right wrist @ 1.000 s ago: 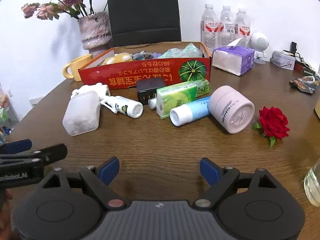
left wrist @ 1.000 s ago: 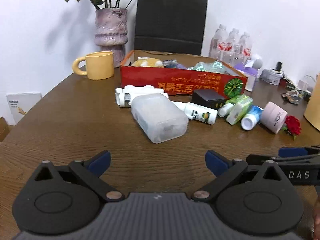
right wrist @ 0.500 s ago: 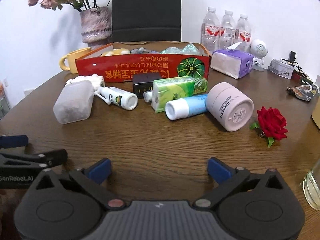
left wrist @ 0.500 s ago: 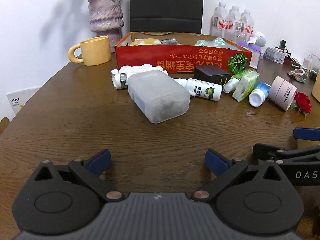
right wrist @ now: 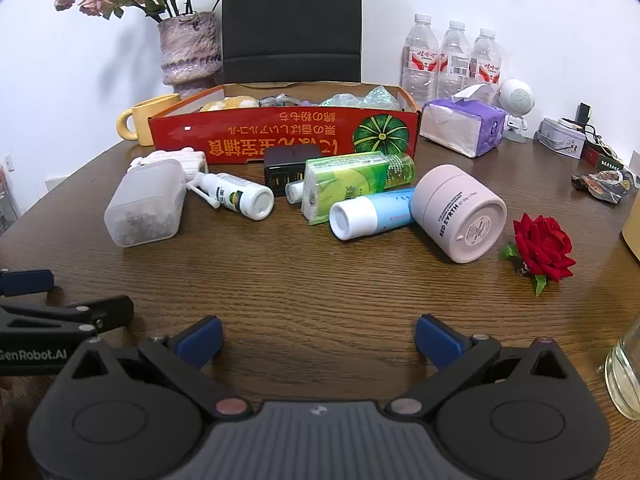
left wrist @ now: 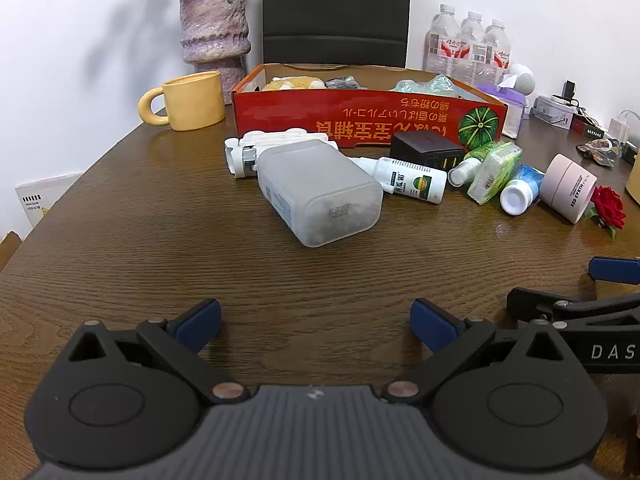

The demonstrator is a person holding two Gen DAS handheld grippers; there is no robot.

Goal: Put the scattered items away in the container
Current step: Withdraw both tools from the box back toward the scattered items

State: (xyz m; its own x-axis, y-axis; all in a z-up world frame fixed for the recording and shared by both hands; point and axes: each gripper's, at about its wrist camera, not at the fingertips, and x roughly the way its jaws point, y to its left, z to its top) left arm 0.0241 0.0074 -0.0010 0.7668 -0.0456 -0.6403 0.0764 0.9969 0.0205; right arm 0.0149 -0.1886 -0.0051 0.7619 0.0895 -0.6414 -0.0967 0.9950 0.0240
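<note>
setting looks like a room in a home or small office, not a lab bench or workshop. evidence: i am working at a round dark wood-grain table (right wrist: 320, 280) set against a plain white wall (right wrist: 520, 8). a purple textured vase (right wrist: 191, 50) with dried pink roses stands at the back beside a yellow mug (left wrist: 192, 100). a black chair back (left wrist: 336, 12) faces me across the table. household clutter at the right: three water bottles (right wrist: 454, 60), a purple tissue pack (right wrist: 464, 126), a small white round speaker (right wrist: 517, 100). toiletries lie loose before a red cardboard box (right wrist: 280, 136) printed with a pumpkin.
</note>
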